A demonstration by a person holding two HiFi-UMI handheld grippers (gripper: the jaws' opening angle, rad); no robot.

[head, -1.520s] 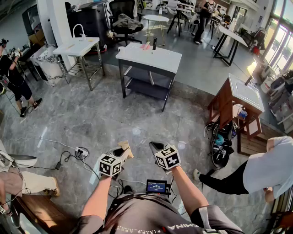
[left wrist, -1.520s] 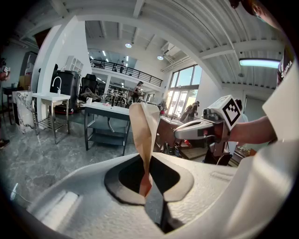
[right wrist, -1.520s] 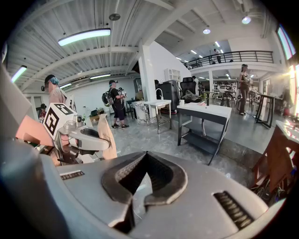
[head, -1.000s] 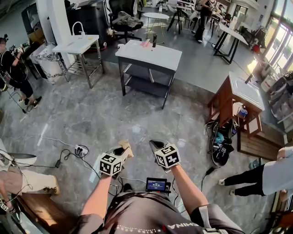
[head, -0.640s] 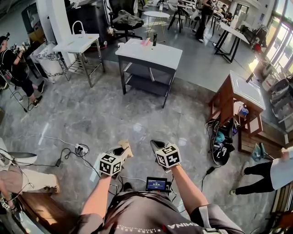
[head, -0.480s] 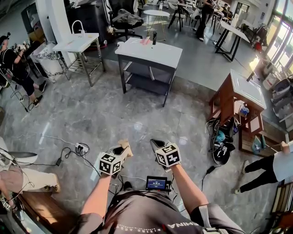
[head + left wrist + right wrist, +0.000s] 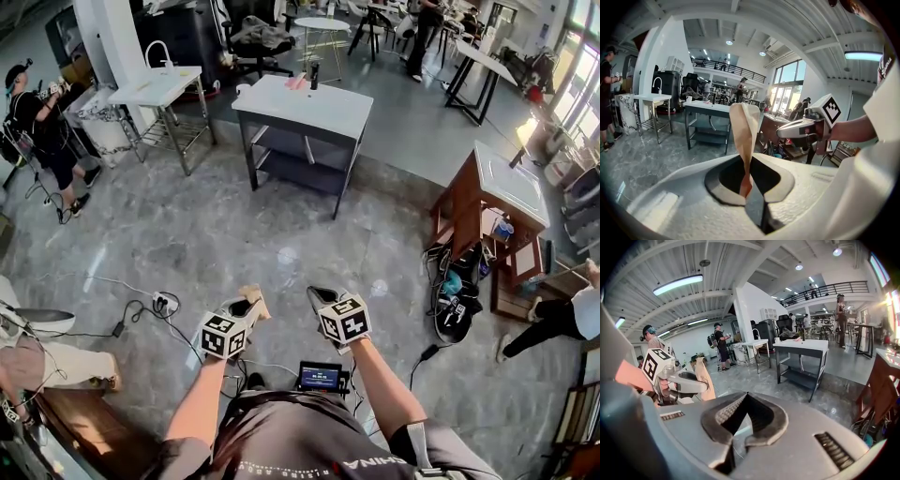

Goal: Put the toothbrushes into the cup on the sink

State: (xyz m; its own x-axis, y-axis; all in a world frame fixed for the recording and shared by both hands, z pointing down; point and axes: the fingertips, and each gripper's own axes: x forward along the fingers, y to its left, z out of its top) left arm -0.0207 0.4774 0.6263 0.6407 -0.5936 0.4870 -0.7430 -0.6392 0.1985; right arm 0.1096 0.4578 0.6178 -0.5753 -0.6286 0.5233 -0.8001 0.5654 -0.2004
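Note:
My left gripper (image 7: 246, 305) is shut on a flat tan, paper-like piece (image 7: 253, 296) that sticks up from its jaws; the left gripper view shows this piece (image 7: 744, 133) pinched at its lower end. My right gripper (image 7: 319, 300) is held beside it, shut with nothing between its pads (image 7: 723, 411). Both hang above the grey floor, a few steps from a dark stand with a white top (image 7: 305, 105). On the stand's far edge are a pink thing (image 7: 298, 82) and a dark upright thing (image 7: 314, 75), too small to identify. I see no toothbrush.
A white sink on a metal frame (image 7: 157, 89) stands at back left, with a person (image 7: 42, 117) beside it. A wooden cabinet (image 7: 492, 202) and bags (image 7: 455, 292) are at right. Cables and a power strip (image 7: 162, 303) lie on the floor at left.
Both grippers keep their pose and grip while moving forward over the floor. The person at right has walked off toward the right edge.

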